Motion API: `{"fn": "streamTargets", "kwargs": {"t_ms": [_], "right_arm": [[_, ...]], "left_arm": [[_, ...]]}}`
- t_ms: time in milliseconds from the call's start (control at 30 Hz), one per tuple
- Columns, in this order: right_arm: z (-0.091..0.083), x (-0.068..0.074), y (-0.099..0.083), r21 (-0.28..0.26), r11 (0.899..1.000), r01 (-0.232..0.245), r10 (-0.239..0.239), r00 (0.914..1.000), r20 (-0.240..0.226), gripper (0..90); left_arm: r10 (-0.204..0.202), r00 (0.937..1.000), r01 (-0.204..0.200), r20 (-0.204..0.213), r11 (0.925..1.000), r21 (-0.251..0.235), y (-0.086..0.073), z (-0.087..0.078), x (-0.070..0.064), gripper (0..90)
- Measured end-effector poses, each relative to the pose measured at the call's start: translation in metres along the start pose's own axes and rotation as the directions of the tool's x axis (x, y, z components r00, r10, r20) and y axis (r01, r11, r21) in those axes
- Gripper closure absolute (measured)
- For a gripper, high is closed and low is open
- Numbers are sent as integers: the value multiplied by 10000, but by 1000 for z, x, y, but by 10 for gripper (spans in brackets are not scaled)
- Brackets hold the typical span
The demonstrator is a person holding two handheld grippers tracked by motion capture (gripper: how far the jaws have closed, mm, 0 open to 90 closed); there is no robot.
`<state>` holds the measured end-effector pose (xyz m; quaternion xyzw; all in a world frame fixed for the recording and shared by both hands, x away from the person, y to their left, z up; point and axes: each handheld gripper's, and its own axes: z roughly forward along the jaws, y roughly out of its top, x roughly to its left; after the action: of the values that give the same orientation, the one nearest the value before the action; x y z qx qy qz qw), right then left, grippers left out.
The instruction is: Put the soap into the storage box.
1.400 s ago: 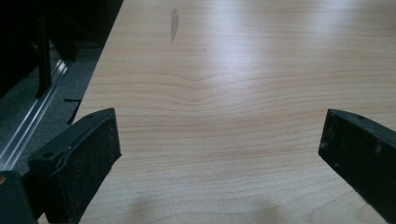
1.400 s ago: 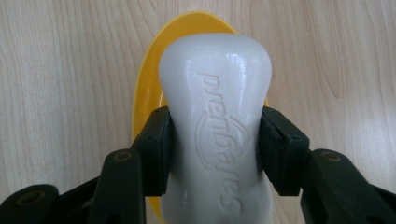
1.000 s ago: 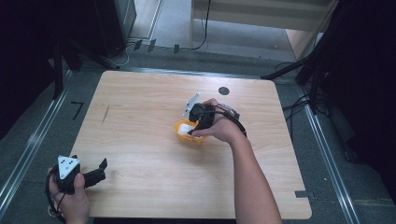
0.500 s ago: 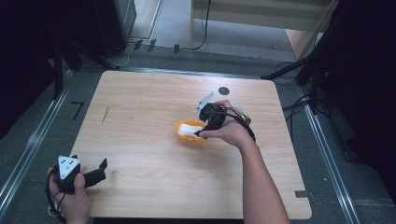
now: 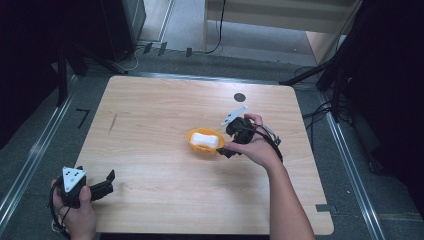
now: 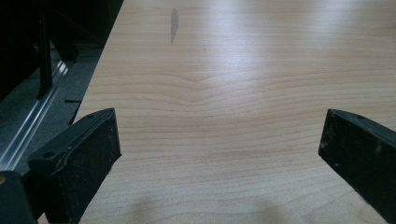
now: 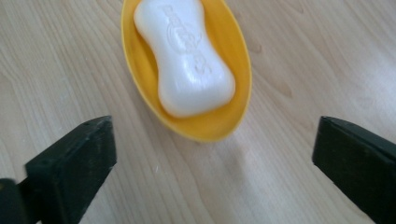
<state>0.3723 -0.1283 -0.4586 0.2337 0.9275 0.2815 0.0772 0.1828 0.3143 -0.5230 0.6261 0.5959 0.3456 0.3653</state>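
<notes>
The right hand-held gripper [image 7: 210,154] was released, its two black, blocky jaws spread wide with nothing between them. Just ahead of the jaws, and apart from them, lay an oval yellow soap dish [image 7: 224,121] of smooth, glossy plastic. Inside the dish rested a white bar of soap [image 7: 184,58], waisted in the middle, with raised letters pressed into its shiny top. The desk [image 7: 299,56] under it was pale wood with a fine, straight grain.

In the high view the dish [image 5: 196,146] sat just left of the right hand-held gripper [image 5: 229,142].

The left hand-held gripper [image 6: 219,154] was also released, its matte black jaws far apart over bare wood. Farther ahead of it, a small dark streak [image 6: 174,23] marked the desk surface.
</notes>
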Motion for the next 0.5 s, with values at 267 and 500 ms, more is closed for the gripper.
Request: {"fn": "streamTargets", "kwargs": {"t_ms": [267, 500], "right_arm": [[-10, -2, -27, -206, 9980, -595, 598, 9981, 119, 0], [-14, 1, -46, -380, 9957, -845, 859, 9956, 364, 0]], "left_arm": [[1, 10000, -1, -8, 10000, -6, 0, 0, 0, 0], [1, 10000, -1, -13, 10000, -4, 0, 0, 0, 0]]}}
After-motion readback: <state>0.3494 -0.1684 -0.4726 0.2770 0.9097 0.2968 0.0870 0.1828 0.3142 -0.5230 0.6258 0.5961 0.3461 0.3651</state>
